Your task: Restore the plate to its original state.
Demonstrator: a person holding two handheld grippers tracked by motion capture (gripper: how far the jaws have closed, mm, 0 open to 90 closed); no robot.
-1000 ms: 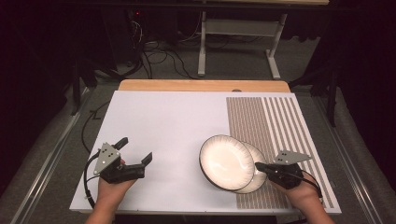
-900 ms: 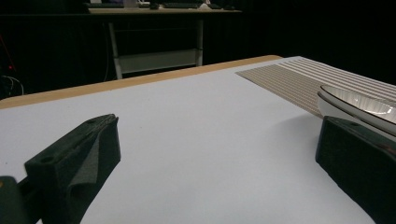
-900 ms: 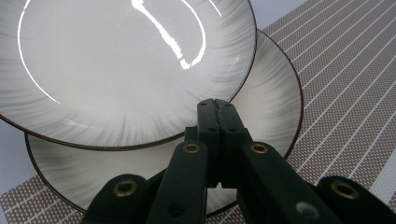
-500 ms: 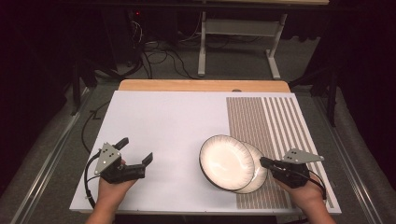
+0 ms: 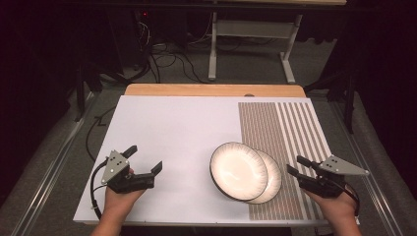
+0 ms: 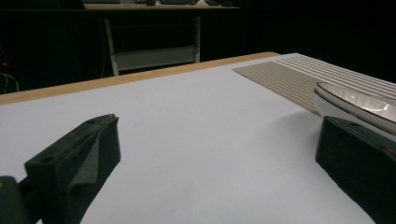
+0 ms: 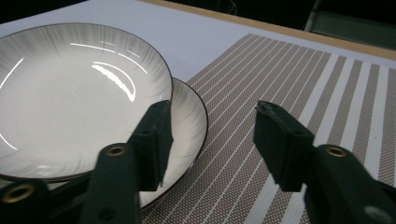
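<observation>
**Right claw lets go of the plates, with the stack left off-centre**

The right claw [image 5: 294,166] sits just off the right rim of the lower plate [image 5: 273,183], near the front right corner of the surface [image 5: 167,128]. Its jaws have just been opening and now stand apart with nothing between them; in the right gripper view one jaw hangs over the lower plate's rim without pressing on it. The left claw [image 5: 145,158] rests near the front left corner, jaws wide apart and empty, well clear of the plates.

The upper plate [image 5: 238,170] lies on the lower one but is shifted toward the left, so it overhangs on that side. The pair straddles the left edge of the striped mat [image 5: 290,132], part on the mat and part on the bare white sheet.

The risks from here, as I judge them:

- The jaw over the rim could clip the lower plate as the hand pulls away, dragging both plates along.
- A nudge on the overhanging side could tip or slide the upper plate off.
- The mat's edge under the stack may leave it slightly uneven, making a slip easier.
- A fresh grab on one rim alone could separate the plates with a clatter.
</observation>
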